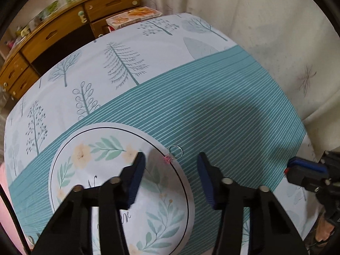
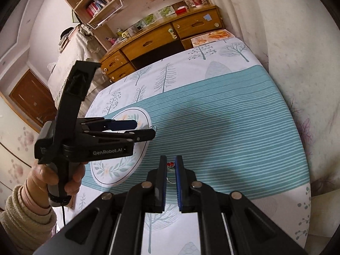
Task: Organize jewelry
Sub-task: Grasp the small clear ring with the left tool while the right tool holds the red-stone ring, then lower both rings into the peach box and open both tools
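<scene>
Two hand-held grippers over a table spread with a teal-striped, tree-printed cloth (image 1: 212, 97).

The left hand-held gripper (image 1: 171, 165) hangs released above a thin silver ring with a small pink charm (image 1: 175, 153), which lies on the cloth at the black-lined edge of a round white floral-printed mat (image 1: 102, 144); its pads are apart and touch nothing. The right hand-held gripper (image 2: 170, 165) is clenched on a small red-and-white jewelry piece (image 2: 170, 165), held between its fingertips above the stripes.
</scene>
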A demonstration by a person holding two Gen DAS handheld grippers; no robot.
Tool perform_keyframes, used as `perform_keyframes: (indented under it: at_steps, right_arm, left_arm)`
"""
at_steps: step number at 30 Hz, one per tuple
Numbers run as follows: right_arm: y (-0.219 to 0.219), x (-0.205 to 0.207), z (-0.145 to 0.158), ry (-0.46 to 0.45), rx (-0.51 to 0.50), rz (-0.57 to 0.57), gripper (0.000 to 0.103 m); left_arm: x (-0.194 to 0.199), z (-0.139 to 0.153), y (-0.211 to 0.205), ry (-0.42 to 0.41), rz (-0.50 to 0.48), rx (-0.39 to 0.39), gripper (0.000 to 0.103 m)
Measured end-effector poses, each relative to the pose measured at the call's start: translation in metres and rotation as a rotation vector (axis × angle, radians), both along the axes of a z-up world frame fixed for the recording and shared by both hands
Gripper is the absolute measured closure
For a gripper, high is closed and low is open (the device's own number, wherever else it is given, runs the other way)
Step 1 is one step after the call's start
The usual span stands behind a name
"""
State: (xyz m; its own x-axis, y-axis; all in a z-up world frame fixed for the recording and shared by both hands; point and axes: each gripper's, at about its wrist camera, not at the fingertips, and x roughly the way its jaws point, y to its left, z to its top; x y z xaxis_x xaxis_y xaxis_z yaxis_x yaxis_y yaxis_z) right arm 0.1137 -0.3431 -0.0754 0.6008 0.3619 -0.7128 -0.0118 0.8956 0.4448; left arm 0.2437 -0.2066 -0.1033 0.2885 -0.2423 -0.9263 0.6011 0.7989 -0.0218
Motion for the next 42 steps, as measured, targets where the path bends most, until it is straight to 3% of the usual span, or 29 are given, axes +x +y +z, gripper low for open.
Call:
perform_keyframes:
  at_steps: [4, 15, 18, 28, 36, 42]
  right_arm:
    - [-0.003, 0.003, -0.004, 0.009, 0.018, -0.005, 0.096]
    - [-0.004, 0.005, -0.007, 0.023, 0.044, -0.006, 0.096]
    - [-0.004, 0.005, -0.007, 0.021, 0.044, -0.005, 0.096]
    - [0.010, 0.001, 0.010, -0.001, 0.036, 0.006, 0.096]
    - [0.051, -0.006, 0.038, -0.035, 0.039, 0.091, 0.096]
    - [0.120, -0.009, 0.057, -0.053, 0.005, 0.232, 0.096]
  left_arm:
    - [0.004, -0.007, -0.006, 0.005, -0.009, 0.026, 0.076]
    - [0.013, -0.006, -0.014, 0.008, 0.000, 0.019, 0.087]
    - [0.013, -0.006, -0.014, 0.018, 0.017, 0.007, 0.097]
    - [-0.002, 0.015, 0.015, 0.035, 0.069, -0.081, 0.097]
    - [-0.044, 0.062, 0.072, -0.024, 0.098, -0.147, 0.097]
    - [-0.082, 0.100, 0.169, -0.077, 0.205, -0.194, 0.097]
